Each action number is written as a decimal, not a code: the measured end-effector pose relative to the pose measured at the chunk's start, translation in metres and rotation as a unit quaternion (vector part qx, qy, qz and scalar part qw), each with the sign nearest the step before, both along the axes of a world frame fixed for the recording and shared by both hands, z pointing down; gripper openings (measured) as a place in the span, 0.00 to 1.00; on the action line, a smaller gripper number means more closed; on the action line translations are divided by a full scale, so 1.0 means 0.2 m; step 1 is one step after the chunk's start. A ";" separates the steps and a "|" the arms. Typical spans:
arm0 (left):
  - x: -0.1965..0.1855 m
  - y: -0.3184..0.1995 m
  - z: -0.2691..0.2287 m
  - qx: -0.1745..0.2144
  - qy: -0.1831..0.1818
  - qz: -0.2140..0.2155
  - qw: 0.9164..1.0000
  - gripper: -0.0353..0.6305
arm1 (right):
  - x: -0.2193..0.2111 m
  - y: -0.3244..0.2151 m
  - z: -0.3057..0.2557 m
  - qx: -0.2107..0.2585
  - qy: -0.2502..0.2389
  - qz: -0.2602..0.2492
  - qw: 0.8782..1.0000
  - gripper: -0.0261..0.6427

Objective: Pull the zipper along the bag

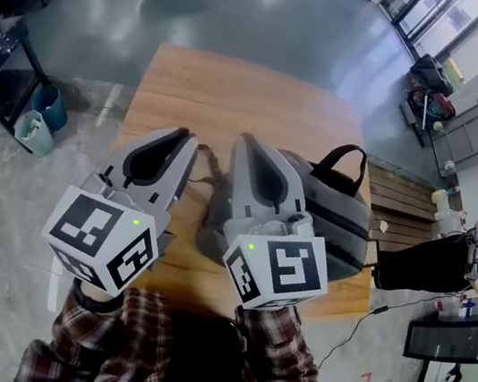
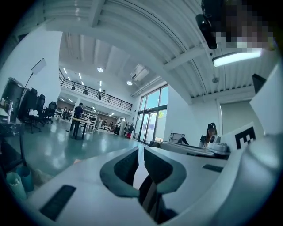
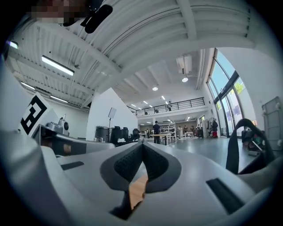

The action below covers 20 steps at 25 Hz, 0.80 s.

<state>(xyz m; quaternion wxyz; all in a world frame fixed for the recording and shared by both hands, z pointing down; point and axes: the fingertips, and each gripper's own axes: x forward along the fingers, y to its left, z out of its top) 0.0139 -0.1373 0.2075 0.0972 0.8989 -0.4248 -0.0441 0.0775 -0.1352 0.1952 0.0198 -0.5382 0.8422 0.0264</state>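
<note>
1. Big hall with a glossy grey floor. The light wooden surface [image 1: 238,86] carries a soft grey fabric backpack [image 1: 343,217], partly under our right tongs [image 3: 142,148].
2. It looks light and floppy, so we'd brace the fabric and grab the zipper pull, which we can't spot.
3. The left tongs [image 2: 138,152] are nearly closed, apparently pinching a thin dark strap [image 2: 148,194]. The right tongs are shut, with nothing visible between them.

Bare table [image 1: 238,86] lies open across the frame's upper middle; the grey bag [image 1: 344,212] blocks my path at right centre.
</note>
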 end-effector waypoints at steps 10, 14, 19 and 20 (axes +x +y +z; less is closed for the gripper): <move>0.04 -0.01 0.00 0.036 -0.033 -0.015 0.999 0.12 | -0.01 -0.01 0.03 0.005 0.028 -0.005 1.000 0.05; 0.03 -0.01 -0.01 0.040 -0.033 -0.014 0.999 0.12 | -0.02 -0.01 0.02 0.005 0.028 -0.006 1.000 0.05; 0.03 -0.01 -0.02 0.043 -0.032 -0.012 0.998 0.12 | -0.03 -0.01 0.03 0.004 0.031 -0.008 0.999 0.05; 0.03 -0.01 -0.03 0.043 -0.032 -0.013 0.998 0.12 | -0.03 -0.01 0.03 0.004 0.032 -0.008 0.999 0.05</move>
